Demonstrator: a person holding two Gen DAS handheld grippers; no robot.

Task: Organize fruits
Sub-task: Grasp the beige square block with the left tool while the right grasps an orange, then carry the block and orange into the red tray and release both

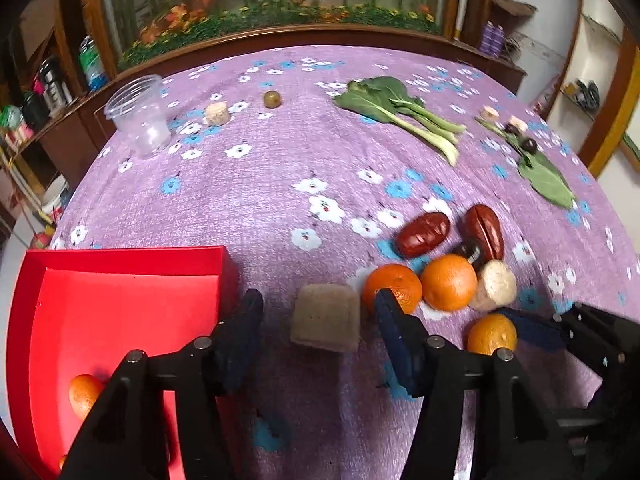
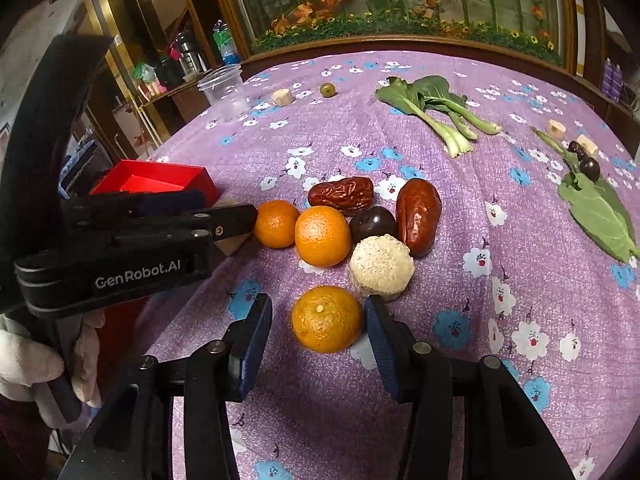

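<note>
My left gripper [image 1: 318, 314] is open, its fingers on either side of a brown cube [image 1: 326, 322] on the purple cloth. A red box [image 1: 120, 264] at its left holds an orange [image 1: 82, 394]. Two oranges [image 1: 394, 286] [image 1: 450, 282] lie right of the cube. My right gripper [image 2: 318, 330] is open around a third orange [image 2: 326, 318], apart from it on both sides. Two red dates [image 2: 342, 195] [image 2: 418, 216], a dark plum [image 2: 372, 223] and a beige puffed ball [image 2: 381, 268] lie behind it.
A clear plastic cup [image 1: 138, 118], a beige cork-like piece [image 1: 217, 114] and a small green fruit [image 1: 272, 99] stand far left. Bok choy [image 1: 400, 112], a loose leaf [image 1: 546, 180], dark small fruits [image 1: 528, 145] and beige pieces lie far right. A planter borders the table behind.
</note>
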